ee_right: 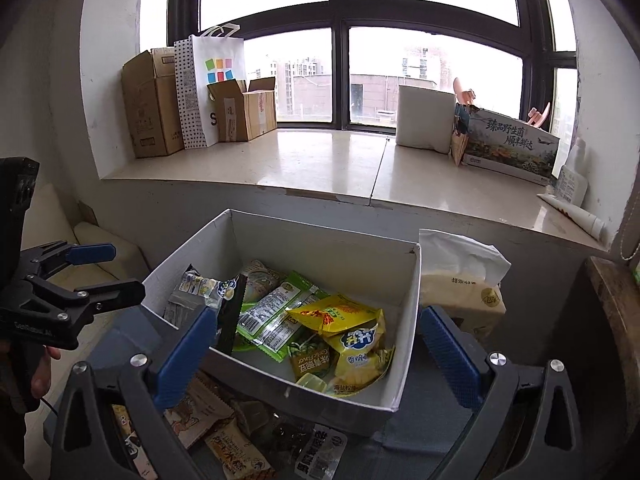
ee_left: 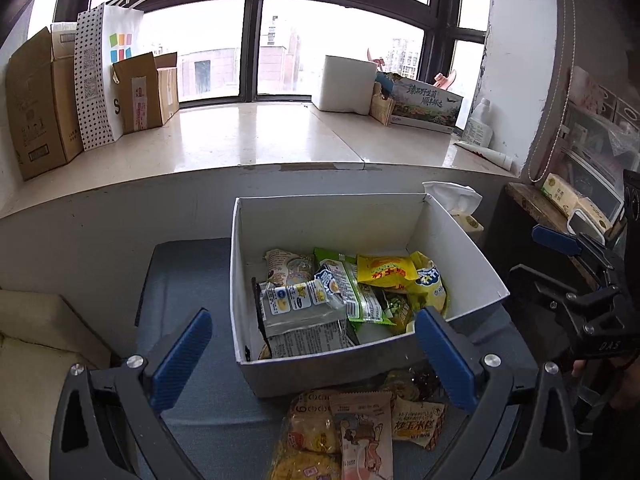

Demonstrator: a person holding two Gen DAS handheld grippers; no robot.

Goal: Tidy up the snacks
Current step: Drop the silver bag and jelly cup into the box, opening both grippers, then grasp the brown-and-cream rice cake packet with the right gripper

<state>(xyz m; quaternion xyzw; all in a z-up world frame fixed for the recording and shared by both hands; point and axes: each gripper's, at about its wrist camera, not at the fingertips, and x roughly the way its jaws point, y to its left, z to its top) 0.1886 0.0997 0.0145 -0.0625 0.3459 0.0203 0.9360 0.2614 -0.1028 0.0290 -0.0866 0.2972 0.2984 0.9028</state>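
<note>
The white box [ee_left: 360,232] sits open-topped on a grey-blue padded surface [ee_left: 184,280] below the window ledge [ee_left: 260,136], and it is where the snacks are being gathered. A loose heap already lies in it: a yellow bag [ee_left: 386,274], a green packet [ee_left: 352,292] and a silver-grey packet [ee_left: 300,308] leaning against the left wall, with bare floor toward the back. The packets lie as they fell, overlapping, which suggests dropping rather than neat stacking.

More snacks wait just outside the box's near wall. From the left wrist view a pink packet [ee_left: 366,432] and an orange corn-bar packet [ee_left: 418,420] lie there touching one another; the right wrist view shows a similar brown packet [ee_right: 236,452] and a grey-labelled sachet [ee_right: 320,452] in the same strip. They seem placed close to the box so each transfer is short.

The left gripper [ee_left: 312,356] hangs above the box's near-left corner, released, its blue pads wide apart with nothing between them. The right gripper [ee_right: 316,356] hovers over the near wall, also spread and empty. Both tilt downward toward the loose pile, a sensible stance for picking the next packet.

Beside the box's right wall stands a tissue pack [ee_right: 460,292], near but apart from it. Cardboard boxes [ee_right: 152,104] and a paper bag [ee_right: 212,80] line the ledge, well clear.
</note>
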